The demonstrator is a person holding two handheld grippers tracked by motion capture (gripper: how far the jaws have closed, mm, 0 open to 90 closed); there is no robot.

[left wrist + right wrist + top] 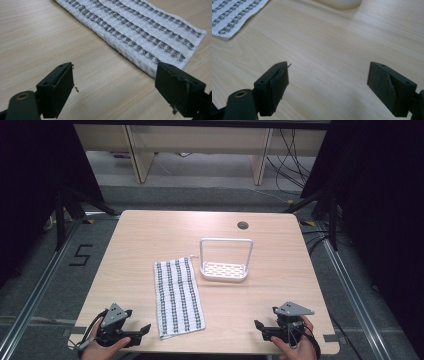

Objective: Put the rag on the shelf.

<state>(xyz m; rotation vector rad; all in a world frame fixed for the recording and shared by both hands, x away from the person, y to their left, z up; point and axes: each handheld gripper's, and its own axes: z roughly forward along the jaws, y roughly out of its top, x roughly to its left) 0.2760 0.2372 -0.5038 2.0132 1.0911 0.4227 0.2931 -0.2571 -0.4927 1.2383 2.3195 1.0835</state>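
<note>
A white towel with dark woven stripes (178, 296) lies flat on the wooden table (140, 240), folded into a long strip. In the left gripper view the towel (140, 32) runs across the upper right, just beyond the jaws. A white rack with a tall handle (225, 261) stands behind the towel, to its right. My left gripper (145, 329) rests at the front left edge, open and empty, pointing at the towel's near end. My right gripper (258, 326) sits at the front right edge, open over bare wood. The right gripper view has the towel's corner (234, 17) at top left.
A small round cable hole (243, 225) sits near the table's far edge. Dark stands and cables flank the table on the floor. A floor mark reading 5 (80, 255) lies to the left. Bare wood lies between the two grippers.
</note>
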